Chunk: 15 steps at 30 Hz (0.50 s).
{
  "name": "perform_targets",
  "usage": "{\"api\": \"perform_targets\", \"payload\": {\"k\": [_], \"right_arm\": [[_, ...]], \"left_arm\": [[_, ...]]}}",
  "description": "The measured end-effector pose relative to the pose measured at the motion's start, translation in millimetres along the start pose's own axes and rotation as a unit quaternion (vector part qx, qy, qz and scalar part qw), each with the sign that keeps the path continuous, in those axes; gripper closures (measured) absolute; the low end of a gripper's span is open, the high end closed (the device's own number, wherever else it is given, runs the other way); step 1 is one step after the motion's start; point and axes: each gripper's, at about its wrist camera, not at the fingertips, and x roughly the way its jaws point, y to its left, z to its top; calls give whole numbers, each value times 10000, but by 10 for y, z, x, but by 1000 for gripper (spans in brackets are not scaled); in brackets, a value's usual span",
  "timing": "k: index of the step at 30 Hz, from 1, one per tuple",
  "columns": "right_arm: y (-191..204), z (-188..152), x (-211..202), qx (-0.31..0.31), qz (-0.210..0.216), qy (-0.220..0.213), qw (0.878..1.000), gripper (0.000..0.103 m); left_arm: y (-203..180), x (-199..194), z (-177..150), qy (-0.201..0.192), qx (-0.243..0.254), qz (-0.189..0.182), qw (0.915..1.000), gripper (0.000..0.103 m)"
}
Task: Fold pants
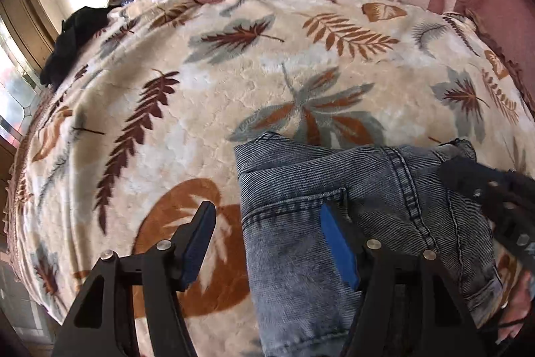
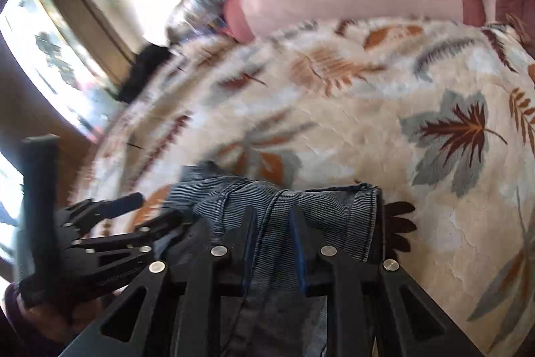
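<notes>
Half the jeans [image 2: 267,216] hide behind the right hand-held gripper [image 2: 274,219].

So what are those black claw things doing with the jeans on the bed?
A person is folding a pair of jeans on a leaf-patterned blanket, holding a gripper in each hand. The right gripper has its jaws closed on a bunched fold of denim. The left gripper has its jaws wide open at the jeans' left edge, gripping nothing. The jeans look partly folded into a thick bundle.
</notes>
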Motion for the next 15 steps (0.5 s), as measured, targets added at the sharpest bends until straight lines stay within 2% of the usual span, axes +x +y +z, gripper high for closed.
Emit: {"api": "perform_targets", "payload": {"k": [1, 2, 3, 5, 8, 12, 15], "right_arm": [[-44, 2, 109, 86, -106, 97, 9999, 72], [-122, -24, 169, 242, -64, 109, 9996, 69], [-215, -44, 166, 461, -3, 30, 9989, 60], [-316, -76, 118, 786, 215, 42, 9967, 59], [-273, -191, -162, 670, 385, -225, 9968, 58], [-156, -502, -530, 541, 660, -358, 9957, 56], [-38, -864, -413, 283, 338, 265, 9987, 56]], "left_arm": [[-12, 55, -13, -7, -9, 44, 10000, 33], [-16, 87, -39, -8, -28, 93, 10000, 29], [-9, 82, -57, -13, -56, 100, 9999, 28], [40, -12, -77, 47, -137, -52, 9999, 28], [105, -269, -205, -122, -162, -93, 9998, 28], [33, -597, -619, -327, 166, -162, 9992, 28], [-98, -560, -924, -287, 546, 79, 9981, 28]]}}
